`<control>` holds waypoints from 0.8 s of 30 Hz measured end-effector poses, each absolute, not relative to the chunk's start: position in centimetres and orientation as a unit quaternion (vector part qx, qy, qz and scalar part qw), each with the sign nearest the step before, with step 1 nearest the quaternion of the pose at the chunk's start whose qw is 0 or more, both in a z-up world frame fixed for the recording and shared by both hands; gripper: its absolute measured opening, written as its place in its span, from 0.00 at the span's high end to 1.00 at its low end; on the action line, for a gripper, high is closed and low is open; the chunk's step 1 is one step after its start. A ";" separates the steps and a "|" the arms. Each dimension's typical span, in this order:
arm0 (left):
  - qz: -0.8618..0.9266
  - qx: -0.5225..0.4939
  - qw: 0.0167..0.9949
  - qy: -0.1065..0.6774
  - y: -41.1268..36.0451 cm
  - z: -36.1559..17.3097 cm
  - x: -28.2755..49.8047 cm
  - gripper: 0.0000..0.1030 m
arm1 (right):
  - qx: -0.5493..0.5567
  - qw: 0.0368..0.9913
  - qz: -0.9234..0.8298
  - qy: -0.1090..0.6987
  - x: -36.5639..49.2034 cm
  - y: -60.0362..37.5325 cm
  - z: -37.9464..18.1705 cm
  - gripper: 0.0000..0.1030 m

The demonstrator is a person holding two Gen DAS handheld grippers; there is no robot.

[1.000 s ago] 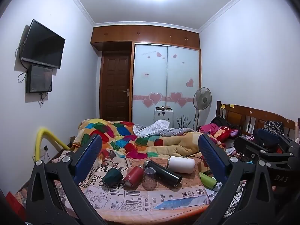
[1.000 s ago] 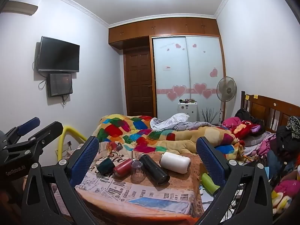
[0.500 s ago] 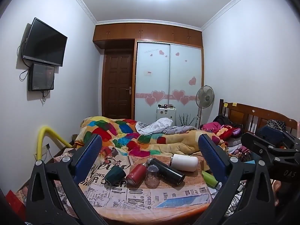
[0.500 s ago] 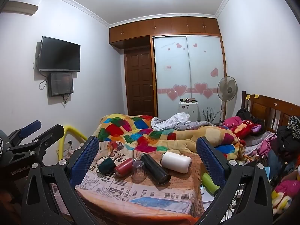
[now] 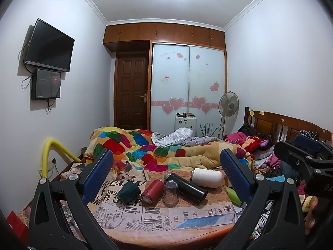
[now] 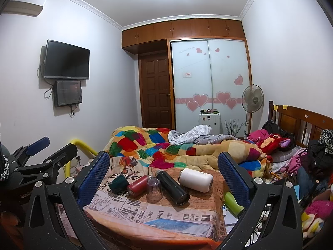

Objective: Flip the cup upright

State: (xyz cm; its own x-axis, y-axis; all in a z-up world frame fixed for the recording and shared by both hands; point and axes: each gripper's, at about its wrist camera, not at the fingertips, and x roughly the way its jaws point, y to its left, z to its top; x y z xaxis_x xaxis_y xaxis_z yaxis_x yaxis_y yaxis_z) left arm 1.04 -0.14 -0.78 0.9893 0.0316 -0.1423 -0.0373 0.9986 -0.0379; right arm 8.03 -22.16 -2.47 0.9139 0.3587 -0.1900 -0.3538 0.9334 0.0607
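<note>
Inventory on the newspaper-print cloth [image 5: 158, 214] comes to five vessels in a loose row, with a sixth item off its right edge. From left to right: one dark green cup [image 5: 128, 191] lying on its side with its mouth toward the camera; one red flask [image 5: 152, 190] on its side; one clear glass cup [image 5: 171, 192] standing mouth-down, touching the red flask and the black flask [image 5: 185, 187]; that black flask lying at an angle; and one white flask [image 5: 206, 177] on its side, farthest back. One light green bottle [image 5: 233, 195] lies beside the cloth's right edge, partly hidden by a finger. Two grippers are present. The left gripper [image 5: 166, 174] is held back from the row, jaws spread wide with nothing between them. The right gripper [image 6: 163, 175] is likewise held back, jaws spread wide and empty. Each gripper shows at the edge of the other's view. Behind the cloth lies one patchwork quilt [image 5: 135, 143]. On the left wall hang two dark screens [image 5: 50, 45], one above the other. One standing fan [image 5: 228, 104] stands by the wardrobe.
</note>
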 end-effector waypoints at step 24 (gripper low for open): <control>0.022 -0.019 0.997 0.067 -0.3 -0.6 1.0 0.00 | 0.012 0.978 0.182 0.100 8.0 -22.1 -2.4 0.00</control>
State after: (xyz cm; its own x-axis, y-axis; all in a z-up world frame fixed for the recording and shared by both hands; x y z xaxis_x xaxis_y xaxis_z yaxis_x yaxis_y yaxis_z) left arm 0.99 -0.31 -0.61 0.9901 0.0414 -0.1340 -0.0464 0.9983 -0.0346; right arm 8.03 -22.09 -2.40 0.9135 0.3592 -0.1912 -0.3543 0.9332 0.0606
